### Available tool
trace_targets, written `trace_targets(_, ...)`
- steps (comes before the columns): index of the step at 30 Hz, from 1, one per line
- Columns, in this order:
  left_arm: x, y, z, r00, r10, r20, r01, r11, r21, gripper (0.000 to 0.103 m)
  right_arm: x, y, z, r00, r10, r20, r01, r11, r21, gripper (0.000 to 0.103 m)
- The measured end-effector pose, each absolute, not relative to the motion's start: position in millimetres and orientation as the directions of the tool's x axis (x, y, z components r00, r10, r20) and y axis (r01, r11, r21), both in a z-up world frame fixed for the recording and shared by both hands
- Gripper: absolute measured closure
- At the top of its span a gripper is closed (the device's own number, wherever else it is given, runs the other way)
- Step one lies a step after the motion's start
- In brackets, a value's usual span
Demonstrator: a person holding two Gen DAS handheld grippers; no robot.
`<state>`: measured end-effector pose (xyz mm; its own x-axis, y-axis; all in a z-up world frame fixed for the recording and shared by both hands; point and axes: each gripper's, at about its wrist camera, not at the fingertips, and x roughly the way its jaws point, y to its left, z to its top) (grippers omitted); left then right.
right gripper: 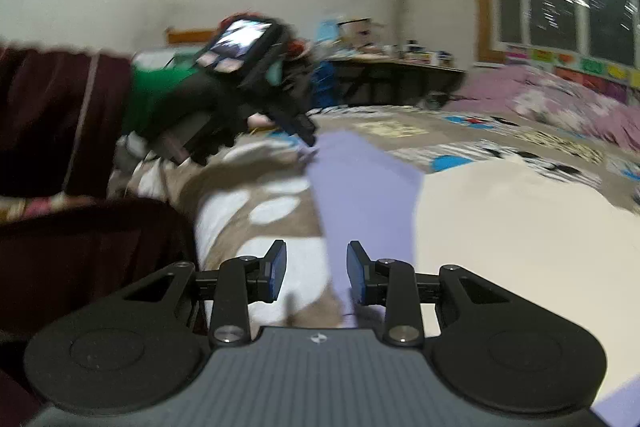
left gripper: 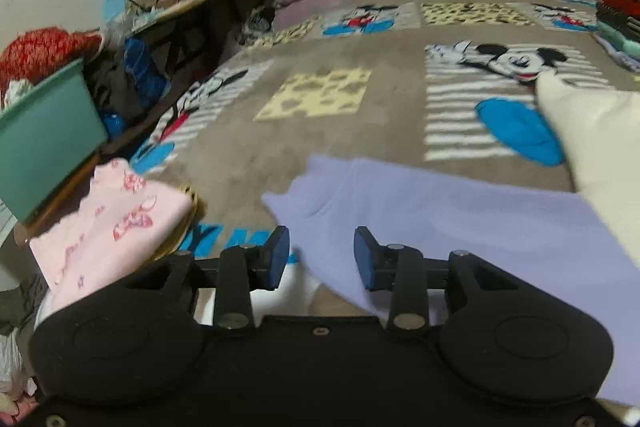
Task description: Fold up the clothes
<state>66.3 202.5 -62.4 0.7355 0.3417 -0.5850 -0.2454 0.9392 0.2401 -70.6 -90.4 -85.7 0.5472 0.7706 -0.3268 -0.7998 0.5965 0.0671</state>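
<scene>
Over the bed now, and the left gripper [left gripper: 322, 257] hangs with its blue pads spread, nothing pinched between them. The lilac garment [left gripper: 460, 227] lies flat on the cartoon-print blanket [left gripper: 328, 39], reaching from just ahead of the gripper out to the right, and its near edge runs under the right-hand pad [left gripper: 366, 259]; through the gap between the pads I see blanket and something white, not lilac. A cream garment [left gripper: 592, 147] lies over the lilac one's far right side.

The right gripper [right gripper: 316, 271] is parted as well. From its own camera a lilac strip [right gripper: 360, 195] runs from far down toward the gap and passes just beside the right-hand pad [right gripper: 356, 277]. The picture is smeared, so I cannot tell whether cloth and pad actually touch, but the pads are not pressed on it. Cream cloth [right gripper: 500, 227] fills the bed to the right of that strip.

Far left in that view, the other gripper's nose [right gripper: 298, 125] sits at the strip's far tip, carried by a green-sleeved arm [right gripper: 156, 91].

On the near-left edge a folded pink floral piece [left gripper: 108, 223] rests beside a green bin [left gripper: 44, 131].
</scene>
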Motion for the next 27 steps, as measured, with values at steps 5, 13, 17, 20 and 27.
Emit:
trace_targets(5, 59, 173, -43, 0.783, 0.259, -0.565, -0.208, 0.966, 0.155, 0.058, -57, -141, -77, 0.644, 0.709, -0.287, -0.662, 0.705, 0.256, 0.069)
trace_targets(13, 46, 83, -33, 0.838, 0.064, -0.542, -0.015, 0.995, 0.095, 0.054, -33, -244, -94, 0.836, 0.452, -0.309, -0.296, 0.848, 0.439, 0.067)
trace_targets(17, 39, 33, -37, 0.837, -0.028, -0.547, 0.103, 0.989, 0.107, 0.054, -16, -287, -114, 0.859, 0.337, -0.385, -0.141, 0.879, 0.456, 0.066)
trace_targets(20, 33, 5, -42, 0.828, -0.086, -0.555, 0.172, 0.980, 0.103, 0.054, -6, -328, -127, 0.877, 0.280, -0.390, -0.020, 0.833, 0.554, 0.067)
trace_targets(27, 18, -36, -55, 0.801, -0.146, -0.581, 0.276, 0.951, 0.141, 0.054, 14, -425, -145, 0.923, 0.105, -0.371, 0.189, 0.714, 0.674, 0.067)
